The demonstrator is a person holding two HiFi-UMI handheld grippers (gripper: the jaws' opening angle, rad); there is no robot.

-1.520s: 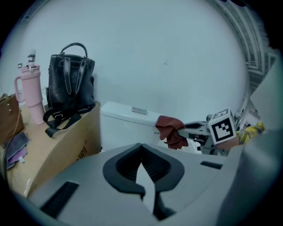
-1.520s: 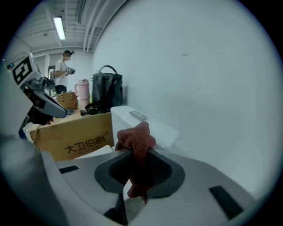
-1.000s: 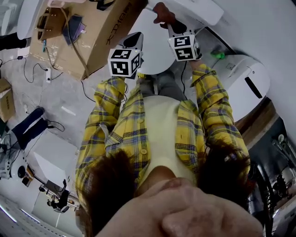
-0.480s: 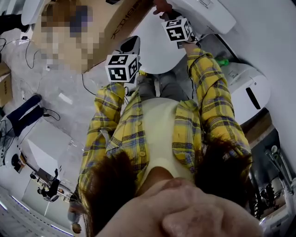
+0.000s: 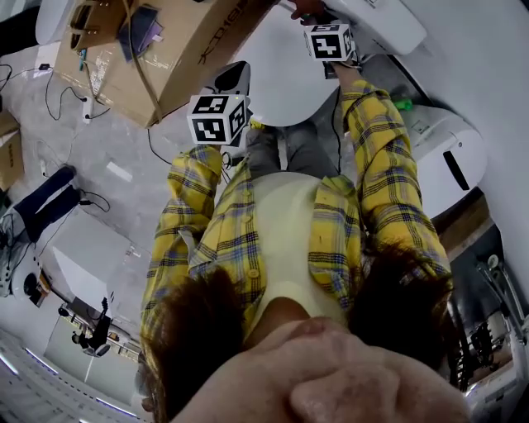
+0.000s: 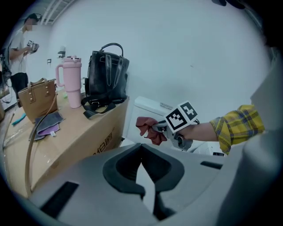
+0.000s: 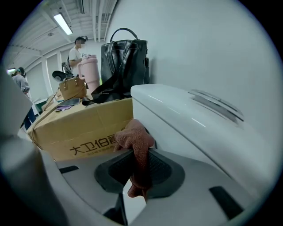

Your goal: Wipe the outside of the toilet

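Observation:
The white toilet shows in the head view with its closed lid [image 5: 277, 78] and tank [image 5: 376, 21] at the top. My right gripper [image 7: 138, 152] is shut on a reddish-brown cloth [image 7: 135, 139], which it holds against the front left corner of the tank [image 7: 190, 121]. From the left gripper view, the right gripper [image 6: 170, 128] and the cloth [image 6: 148, 128] sit in front of the tank [image 6: 150, 108]. My left gripper [image 6: 141, 148] hangs back over the lid's near left side, its jaws together with nothing between them.
A big cardboard box [image 7: 84, 132] stands right beside the toilet; on it are a black bag [image 7: 124, 59], a pink tumbler [image 6: 70, 84] and a tan handbag [image 6: 37, 97]. Cables lie on the floor [image 5: 74, 124]. A white appliance [image 5: 446, 157] sits right of the toilet. People stand far off.
The right gripper has carried the cloth farther from me, from the lid's far edge up to the tank. The left gripper has hardly moved.

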